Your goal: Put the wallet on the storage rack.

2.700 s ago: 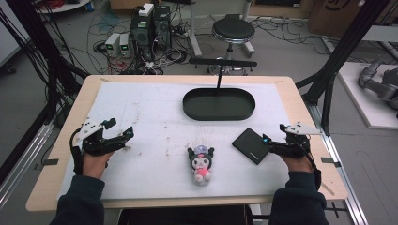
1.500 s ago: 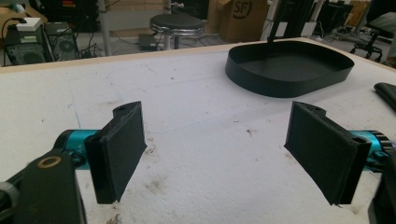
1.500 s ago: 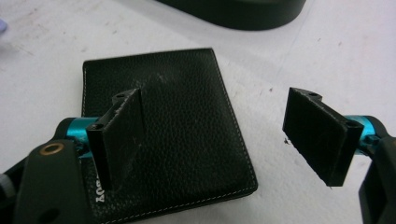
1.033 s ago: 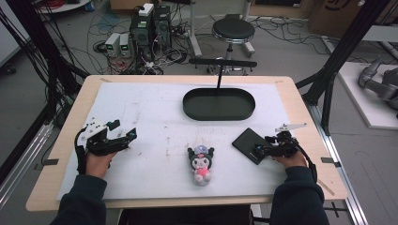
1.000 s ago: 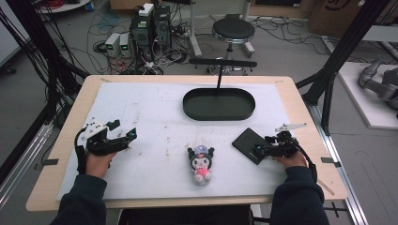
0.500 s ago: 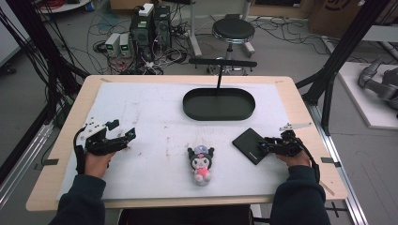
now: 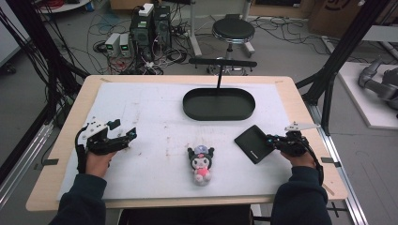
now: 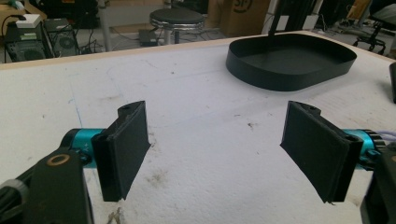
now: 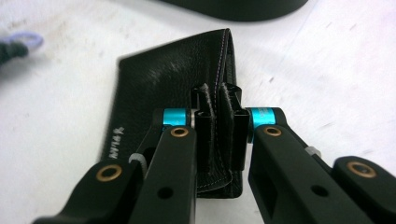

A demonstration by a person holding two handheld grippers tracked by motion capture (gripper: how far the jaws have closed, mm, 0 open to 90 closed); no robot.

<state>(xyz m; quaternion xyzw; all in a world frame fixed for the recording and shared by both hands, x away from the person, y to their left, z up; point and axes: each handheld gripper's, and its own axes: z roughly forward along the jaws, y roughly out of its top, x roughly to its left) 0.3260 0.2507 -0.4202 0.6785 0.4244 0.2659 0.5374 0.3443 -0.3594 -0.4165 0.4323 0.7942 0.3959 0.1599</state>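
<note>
A black leather wallet lies on the white mat at the right, and its near edge is raised a little. My right gripper is shut on that edge. In the right gripper view the jaws have just been closing and now pinch the wallet's folded side. My left gripper hovers open at the table's left with nothing between its pads. A black-and-pink plush toy lies face up near the front middle.
A black oval tray stands at the back middle, with a black stand post behind it; the left gripper view has it at the far right. The mat carries some scuff marks. The table's right edge is close to my right hand.
The right gripper's jaws came together on the wallet's right edge, and the hand rose slightly with it. The left gripper stayed where it was, open.
</note>
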